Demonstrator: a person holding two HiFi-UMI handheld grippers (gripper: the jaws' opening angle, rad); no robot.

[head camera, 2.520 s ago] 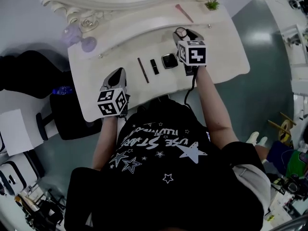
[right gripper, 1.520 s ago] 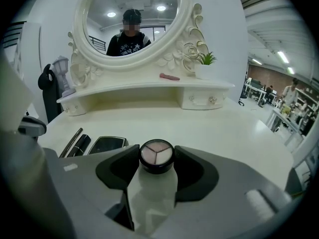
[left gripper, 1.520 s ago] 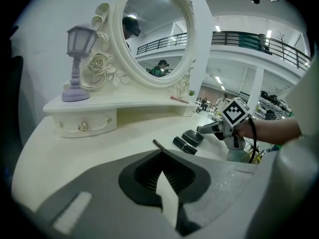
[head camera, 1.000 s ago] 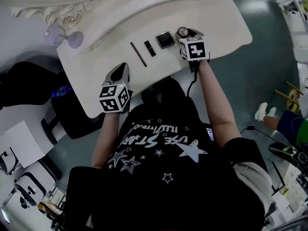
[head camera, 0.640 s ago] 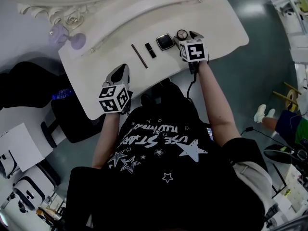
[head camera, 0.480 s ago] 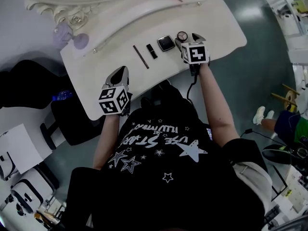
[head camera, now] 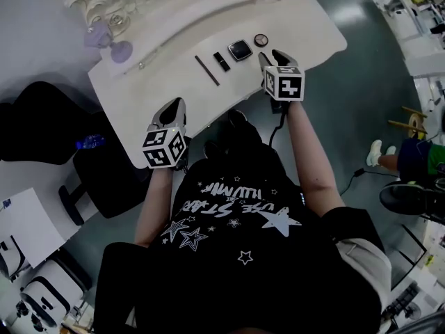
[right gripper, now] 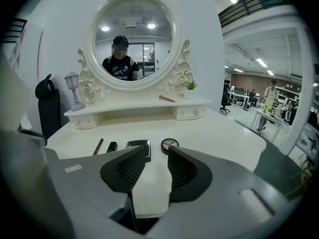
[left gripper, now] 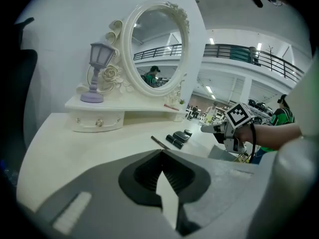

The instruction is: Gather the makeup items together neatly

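My left gripper (left gripper: 162, 152) is clenched, its jaws pressed together on nothing, above the near left part of the white dressing table (head camera: 139, 96). My right gripper (right gripper: 156, 152) hangs over the near right part of the table. Its jaws stand released with a narrow gap; they have just been closing, and nothing sits between them.

The makeup items lie in a row just beyond the right gripper, clear of both grippers. From left to right they are a thin dark pencil (right gripper: 98, 146), a black lipstick (right gripper: 111, 146), a square compact (right gripper: 139, 144) and a round compact (right gripper: 169, 143). At the far side stand an oval mirror (right gripper: 144, 29) and a lavender lamp (right gripper: 74, 91).
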